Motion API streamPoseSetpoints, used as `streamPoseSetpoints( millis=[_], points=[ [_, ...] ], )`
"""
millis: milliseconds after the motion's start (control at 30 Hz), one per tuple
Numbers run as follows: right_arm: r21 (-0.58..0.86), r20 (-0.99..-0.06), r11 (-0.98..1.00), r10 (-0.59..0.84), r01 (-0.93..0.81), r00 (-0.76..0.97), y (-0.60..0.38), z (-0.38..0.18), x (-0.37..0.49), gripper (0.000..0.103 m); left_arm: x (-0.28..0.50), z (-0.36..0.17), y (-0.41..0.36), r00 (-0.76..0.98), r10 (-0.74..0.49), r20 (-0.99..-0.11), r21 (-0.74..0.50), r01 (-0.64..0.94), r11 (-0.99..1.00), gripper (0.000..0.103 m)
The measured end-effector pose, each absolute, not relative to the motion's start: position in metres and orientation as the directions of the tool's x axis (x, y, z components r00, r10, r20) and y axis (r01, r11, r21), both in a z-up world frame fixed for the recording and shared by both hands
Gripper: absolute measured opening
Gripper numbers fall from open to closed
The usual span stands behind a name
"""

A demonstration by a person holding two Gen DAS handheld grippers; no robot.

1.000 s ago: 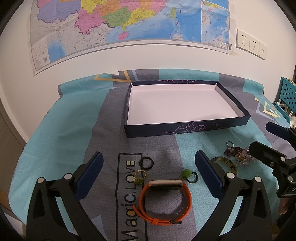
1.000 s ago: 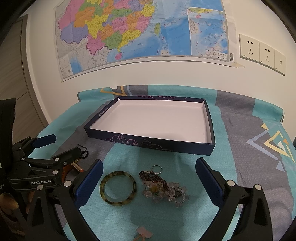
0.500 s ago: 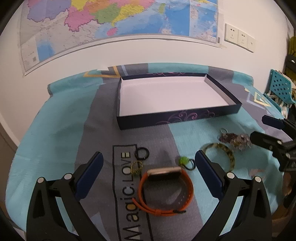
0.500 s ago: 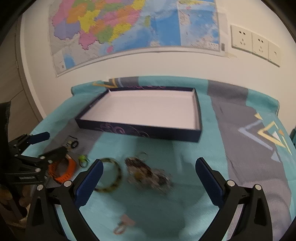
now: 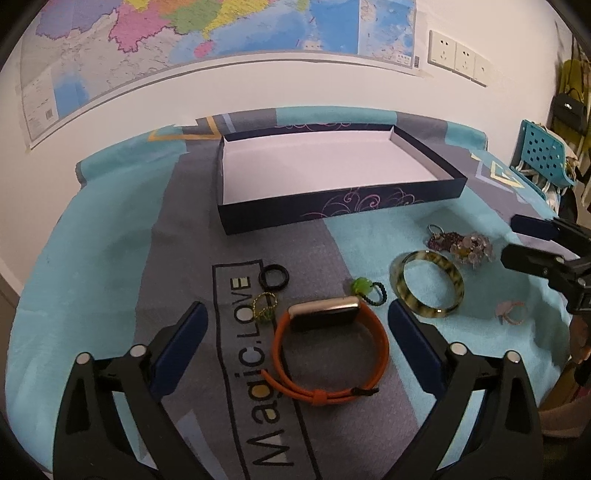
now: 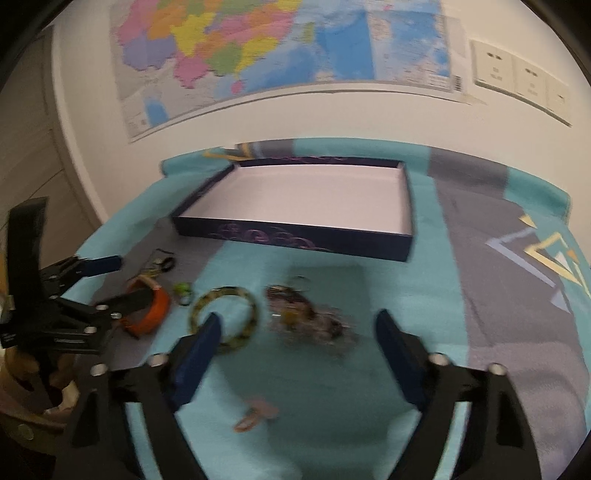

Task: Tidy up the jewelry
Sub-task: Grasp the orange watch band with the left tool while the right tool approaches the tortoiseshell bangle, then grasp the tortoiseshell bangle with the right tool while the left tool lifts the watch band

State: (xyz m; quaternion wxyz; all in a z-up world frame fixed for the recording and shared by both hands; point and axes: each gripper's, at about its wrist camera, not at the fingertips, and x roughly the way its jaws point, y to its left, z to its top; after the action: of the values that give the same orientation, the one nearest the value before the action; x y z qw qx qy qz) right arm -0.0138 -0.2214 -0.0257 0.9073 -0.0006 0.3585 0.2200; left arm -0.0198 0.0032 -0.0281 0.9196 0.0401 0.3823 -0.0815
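Observation:
An empty dark blue box [image 5: 343, 212] with a white inside stands at the back of the cloth; it also shows in the right wrist view [image 6: 295, 240]. In front lie an orange watch [image 5: 328, 350], a tortoiseshell bangle [image 5: 426, 282], a beaded bracelet pile [image 5: 461, 245], a black ring [image 5: 274, 277], a green-bead ring [image 5: 369, 291], a small gold-green piece [image 5: 264, 308] and a pink ring [image 5: 511, 312]. My left gripper [image 5: 297, 347] is open and empty, its fingers either side of the watch. My right gripper [image 6: 295, 354] is open and empty above the bangle [image 6: 225, 317] and the bead pile [image 6: 310, 317].
A teal and grey cloth [image 5: 110, 258] covers the table. A wall with a map [image 5: 221, 33] and sockets [image 5: 458, 59] is close behind. A teal perforated chair or crate [image 5: 543, 155] stands at the right.
Both grippers have pulled back and risen, so the jewelry sits farther ahead. The right view has swung right and is blurred by motion. Nothing was picked up.

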Motion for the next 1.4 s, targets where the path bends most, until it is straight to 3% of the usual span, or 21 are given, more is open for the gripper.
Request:
streamPoseSetpoints(
  millis=[167, 333, 500, 633, 967, 1100, 1267, 1400],
  points=[
    [0.186, -0.665, 0.849, 0.479, -0.494, 0.573, -0.197, -0.028, -0.013, 0.043, -0.022, -0.031, 0.005, 0.666, -0.169, -0.726, -0.03, 0.215, 0.976, 0.082],
    [0.193, -0.703, 0.837, 0.482, -0.512, 0.523, -0.179, -0.035, -0.005, 0.031, -0.024, -0.033, 0.006, 0.645, -0.208, -0.735, -0.06, 0.244, 0.968, 0.073],
    [0.205, -0.735, 0.851, 0.46, -0.483, 0.499, -0.179, -0.044, 0.005, 0.028, -0.026, -0.036, 0.007, 0.625, -0.249, -0.74, -0.093, 0.272, 0.958, 0.066],
    [0.218, -0.75, 0.855, 0.456, -0.471, 0.479, -0.176, -0.051, 0.01, 0.019, -0.026, -0.037, 0.01, 0.609, -0.267, -0.747, -0.113, 0.279, 0.953, 0.044],
    [0.184, -0.767, 0.851, 0.437, -0.492, 0.47, -0.17, -0.049, 0.016, 0.016, -0.021, -0.04, 0.018, 0.565, -0.3, -0.768, -0.147, 0.301, 0.942, 0.035],
    [0.15, -0.773, 0.854, 0.415, -0.497, 0.48, -0.167, -0.049, 0.02, 0.006, -0.015, -0.043, 0.017, 0.556, -0.268, -0.787, -0.119, 0.289, 0.95, 0.013],
    [0.13, -0.775, 0.849, 0.409, -0.512, 0.482, -0.166, -0.048, 0.021, 0.005, -0.013, -0.043, 0.012, 0.557, -0.236, -0.797, -0.081, 0.288, 0.954, 0.01],
    [0.159, -0.755, 0.843, 0.439, -0.514, 0.487, -0.171, -0.04, 0.022, 0.005, -0.009, -0.039, 0.017, 0.547, -0.27, -0.793, -0.135, 0.275, 0.952, 0.009]
  ],
)
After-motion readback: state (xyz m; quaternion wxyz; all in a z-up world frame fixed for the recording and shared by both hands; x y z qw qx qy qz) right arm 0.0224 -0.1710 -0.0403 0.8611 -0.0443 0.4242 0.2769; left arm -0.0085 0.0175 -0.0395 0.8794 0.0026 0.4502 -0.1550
